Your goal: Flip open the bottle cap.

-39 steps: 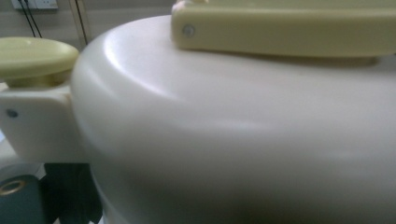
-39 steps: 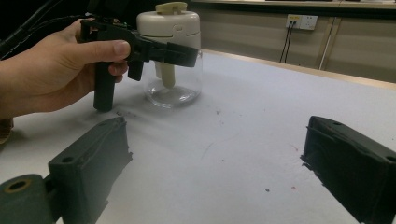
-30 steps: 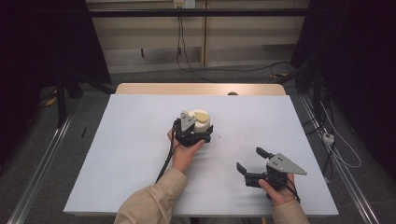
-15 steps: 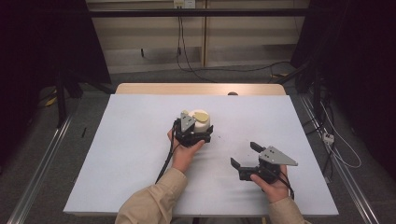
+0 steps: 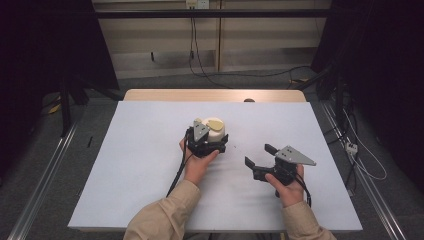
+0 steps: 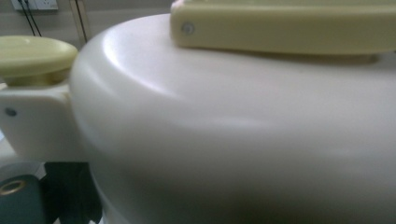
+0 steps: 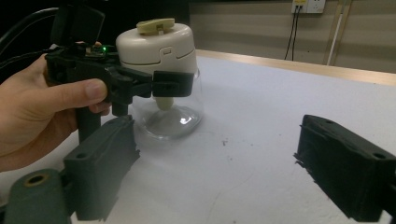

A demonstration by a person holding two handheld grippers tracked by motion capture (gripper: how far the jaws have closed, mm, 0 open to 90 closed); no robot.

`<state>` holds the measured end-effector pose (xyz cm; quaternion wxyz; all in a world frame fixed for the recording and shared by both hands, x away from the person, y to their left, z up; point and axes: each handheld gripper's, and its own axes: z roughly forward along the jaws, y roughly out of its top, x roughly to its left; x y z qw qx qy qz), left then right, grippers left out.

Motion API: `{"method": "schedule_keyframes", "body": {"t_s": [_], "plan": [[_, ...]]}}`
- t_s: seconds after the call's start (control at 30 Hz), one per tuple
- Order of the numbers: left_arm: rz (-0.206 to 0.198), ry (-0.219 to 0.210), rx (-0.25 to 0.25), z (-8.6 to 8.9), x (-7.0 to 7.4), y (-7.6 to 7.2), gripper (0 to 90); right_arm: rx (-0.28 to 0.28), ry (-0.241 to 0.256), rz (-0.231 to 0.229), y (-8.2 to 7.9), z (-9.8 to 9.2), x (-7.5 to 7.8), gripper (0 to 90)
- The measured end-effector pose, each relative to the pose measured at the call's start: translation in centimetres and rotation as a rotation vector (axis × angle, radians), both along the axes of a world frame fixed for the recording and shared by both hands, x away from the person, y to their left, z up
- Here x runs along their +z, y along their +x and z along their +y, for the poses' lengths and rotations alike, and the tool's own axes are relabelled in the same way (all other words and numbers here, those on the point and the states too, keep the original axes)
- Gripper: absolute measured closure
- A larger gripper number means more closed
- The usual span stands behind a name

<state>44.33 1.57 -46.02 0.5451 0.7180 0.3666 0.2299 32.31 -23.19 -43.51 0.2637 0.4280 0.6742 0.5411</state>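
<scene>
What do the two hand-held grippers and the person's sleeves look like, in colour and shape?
The left gripper and the right gripper are black, each with two blocky black jaws. A grey three-cornered plate tops the right one, and a similar plate sits on the left. A black cable trails from the left gripper, where a small green light glows. The sleeves are beige.

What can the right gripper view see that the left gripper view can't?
The right gripper view shows the jar's clear bowl standing on the white table, with the left gripper closed around it and the right gripper open. The left gripper view, pressed up close, shows a small screw in the pale yellow handle. Both show the jar's cream lid and its yellow knob.
</scene>
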Motion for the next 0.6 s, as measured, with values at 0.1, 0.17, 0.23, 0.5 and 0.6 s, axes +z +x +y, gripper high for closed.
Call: {"method": "schedule_keyframes", "body": {"t_s": [0.1,0.17,0.23,0.5,0.6], "plan": [[0.001,0.000,0.000,0.0,0.0,0.0,5.3,-0.003,-0.013,-0.004,0.5,0.1,0.4,13.6],[0.001,0.000,0.001,0.0,0.0,0.0,5.3,-0.001,-0.011,-0.003,0.7,0.3,0.6,16.0],[0.001,0.000,0.001,0.0,0.0,0.0,5.3,0.002,-0.020,0.001,1.0,0.5,0.8,17.4],[0.001,0.005,-0.002,0.0,0.0,0.0,5.3,0.029,-0.013,0.019,1.9,1.3,1.4,28.0],[0.003,0.005,-0.001,0.0,0.0,0.0,5.3,0.043,-0.005,0.040,2.2,1.4,1.5,33.5]]}}
